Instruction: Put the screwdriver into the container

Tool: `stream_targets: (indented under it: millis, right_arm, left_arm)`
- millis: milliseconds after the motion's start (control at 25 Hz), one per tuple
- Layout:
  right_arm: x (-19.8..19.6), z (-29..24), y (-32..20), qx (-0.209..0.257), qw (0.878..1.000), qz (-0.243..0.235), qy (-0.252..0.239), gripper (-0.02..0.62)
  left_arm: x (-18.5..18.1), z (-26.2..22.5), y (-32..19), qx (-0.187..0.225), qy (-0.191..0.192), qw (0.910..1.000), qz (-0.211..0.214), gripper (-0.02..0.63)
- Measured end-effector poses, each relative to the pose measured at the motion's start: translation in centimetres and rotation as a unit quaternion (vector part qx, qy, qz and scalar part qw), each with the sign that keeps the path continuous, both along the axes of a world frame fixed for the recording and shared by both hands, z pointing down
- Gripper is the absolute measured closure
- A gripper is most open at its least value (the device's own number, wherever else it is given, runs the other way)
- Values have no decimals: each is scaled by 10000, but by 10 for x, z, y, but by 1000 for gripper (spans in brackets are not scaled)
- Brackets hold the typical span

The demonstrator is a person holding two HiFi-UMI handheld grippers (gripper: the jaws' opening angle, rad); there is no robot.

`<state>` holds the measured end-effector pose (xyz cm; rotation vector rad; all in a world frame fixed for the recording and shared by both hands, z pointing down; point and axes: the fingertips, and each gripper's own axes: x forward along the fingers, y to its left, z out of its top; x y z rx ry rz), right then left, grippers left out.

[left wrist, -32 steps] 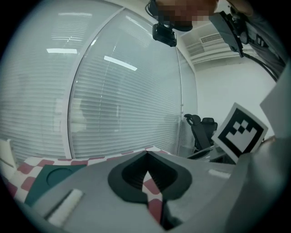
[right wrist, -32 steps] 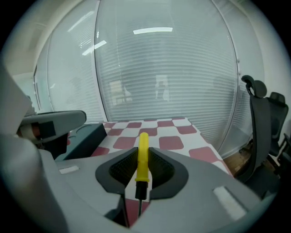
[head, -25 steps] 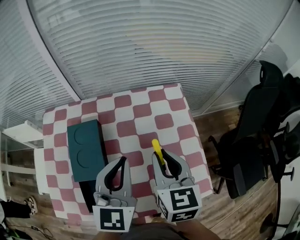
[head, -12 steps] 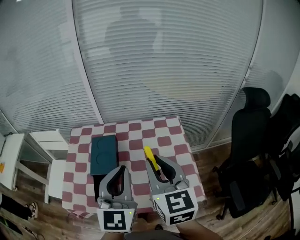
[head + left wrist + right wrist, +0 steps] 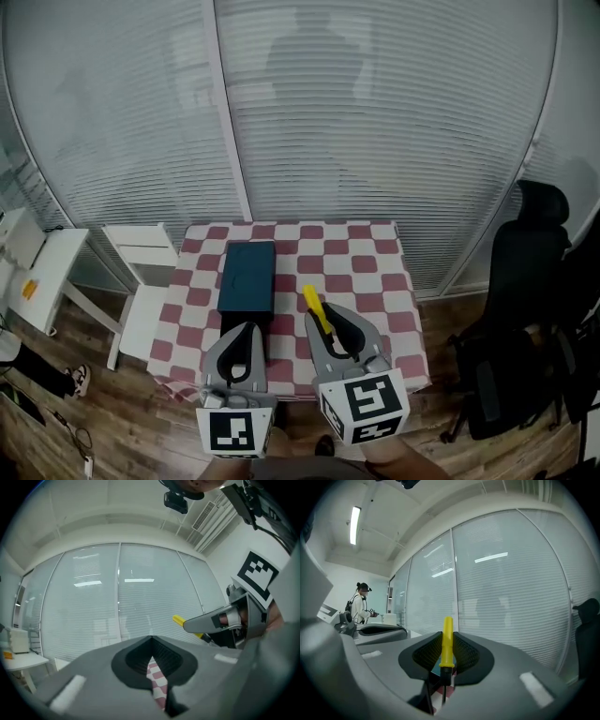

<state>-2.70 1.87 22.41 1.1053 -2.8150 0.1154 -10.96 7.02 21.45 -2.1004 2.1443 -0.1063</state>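
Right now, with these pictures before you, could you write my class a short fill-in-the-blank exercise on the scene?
The right gripper is shut on a screwdriver with a ____ handle.
The left gripper holds ____.
The teal container rests on the checkered ____.
Missing words: yellow; nothing; table.

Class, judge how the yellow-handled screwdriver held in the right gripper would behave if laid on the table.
Probably stiff: the screwdriver stands straight from the right gripper. Its rounded handle looks apt to roll on the flat table.
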Motion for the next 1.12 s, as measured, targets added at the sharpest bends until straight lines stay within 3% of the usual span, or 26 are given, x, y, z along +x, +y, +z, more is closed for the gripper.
stream_targets:
  millis: [240, 640, 1120]
  right_arm:
    - [-48, 8, 8, -45, 9998, -205, 72, 499]
    - [-126, 47, -1, -396, 9986, 75, 335, 499]
    - [-158, 139, -1, -1243, 9889, 444, 686, 499]
  left_arm:
    - [-50, 4, 7, 31, 42, 9998, -170, 604]
    - [-144, 22, -13, -141, 236, 9996, -21, 604]
    - [-181, 76, -34, -722, 428, 9956, 409, 604]
